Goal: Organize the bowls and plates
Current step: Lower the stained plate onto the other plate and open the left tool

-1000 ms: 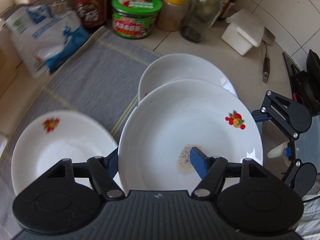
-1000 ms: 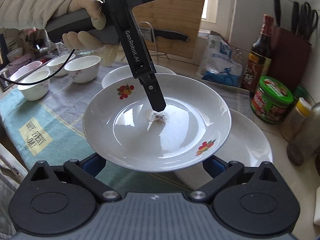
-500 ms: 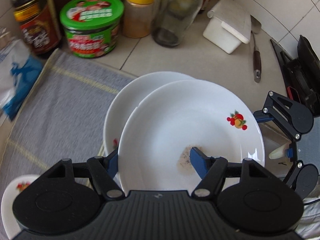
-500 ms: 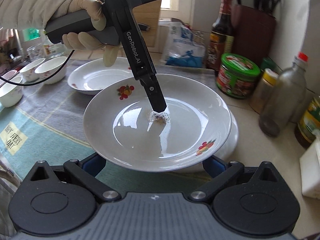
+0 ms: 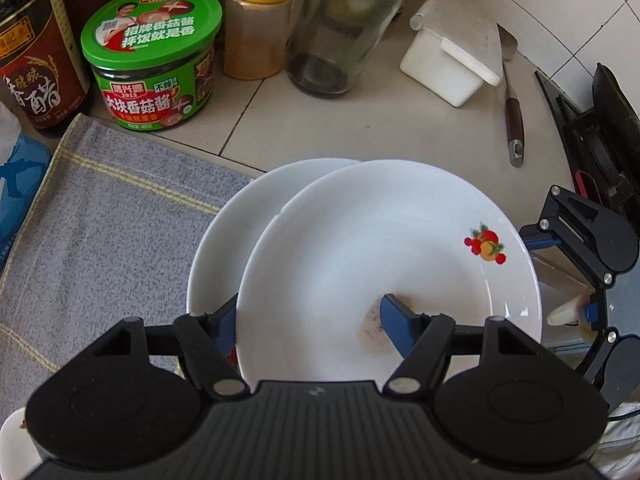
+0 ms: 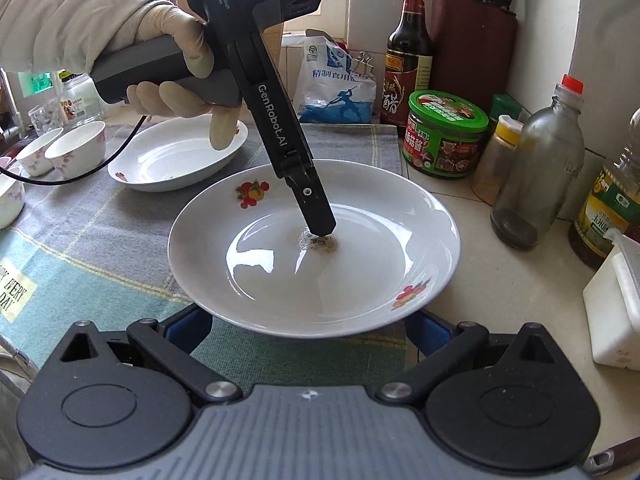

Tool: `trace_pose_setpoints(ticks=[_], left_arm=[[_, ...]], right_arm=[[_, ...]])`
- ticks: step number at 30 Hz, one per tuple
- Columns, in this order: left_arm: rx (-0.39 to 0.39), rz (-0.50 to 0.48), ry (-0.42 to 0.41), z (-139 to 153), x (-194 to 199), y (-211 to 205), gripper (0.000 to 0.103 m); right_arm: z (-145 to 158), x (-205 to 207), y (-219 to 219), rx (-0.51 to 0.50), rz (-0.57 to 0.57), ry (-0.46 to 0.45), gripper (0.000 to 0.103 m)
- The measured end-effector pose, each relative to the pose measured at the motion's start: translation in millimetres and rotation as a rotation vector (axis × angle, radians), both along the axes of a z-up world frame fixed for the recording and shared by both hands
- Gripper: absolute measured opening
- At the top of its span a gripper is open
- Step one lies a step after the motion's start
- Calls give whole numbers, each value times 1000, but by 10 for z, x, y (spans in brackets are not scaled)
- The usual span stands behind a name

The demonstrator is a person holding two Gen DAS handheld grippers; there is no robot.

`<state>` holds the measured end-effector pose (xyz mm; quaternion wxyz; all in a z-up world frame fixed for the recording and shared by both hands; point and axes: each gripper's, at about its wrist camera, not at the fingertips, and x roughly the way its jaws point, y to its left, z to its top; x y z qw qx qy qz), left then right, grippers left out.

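A white plate with fruit prints hangs tilted above the counter, a brown smear at its centre. My left gripper is shut on it: one blue finger presses inside the plate, the other goes under the rim. The right gripper stands open, its blue fingers spread wide under the plate's near rim. A second white plate lies directly beneath, partly covered. A third plate and small bowls sit on the cloth.
Behind the plates stand a green-lidded jar, a yellow-capped spice jar, a glass bottle, a dark vinegar bottle and a white box. A knife lies on the counter. The grey cloth covers the left.
The held plate has travelled away from the cloth toward the jars, over the second plate, and a little lower. The third plate has slid out of the left wrist view.
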<state>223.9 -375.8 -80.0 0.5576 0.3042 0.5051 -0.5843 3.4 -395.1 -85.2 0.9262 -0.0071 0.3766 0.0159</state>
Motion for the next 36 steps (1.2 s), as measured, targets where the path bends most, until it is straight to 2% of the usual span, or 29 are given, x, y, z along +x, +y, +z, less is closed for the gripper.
trace_pose_setpoints(ticks=[8, 18, 28, 36], left_arm=[[-2, -7, 3, -38, 19, -51, 71], [-1, -27, -26, -43, -58, -160, 80], [0, -9, -47, -46, -95, -250, 85], [-4, 22, -62, -37, -105, -299, 85]], right_arm=[[14, 11, 8, 8, -18, 3, 103], [23, -16, -4, 20, -39, -5, 103], [28, -59, 12, 20, -43, -24, 103], [43, -99, 15, 18, -46, -43, 103]])
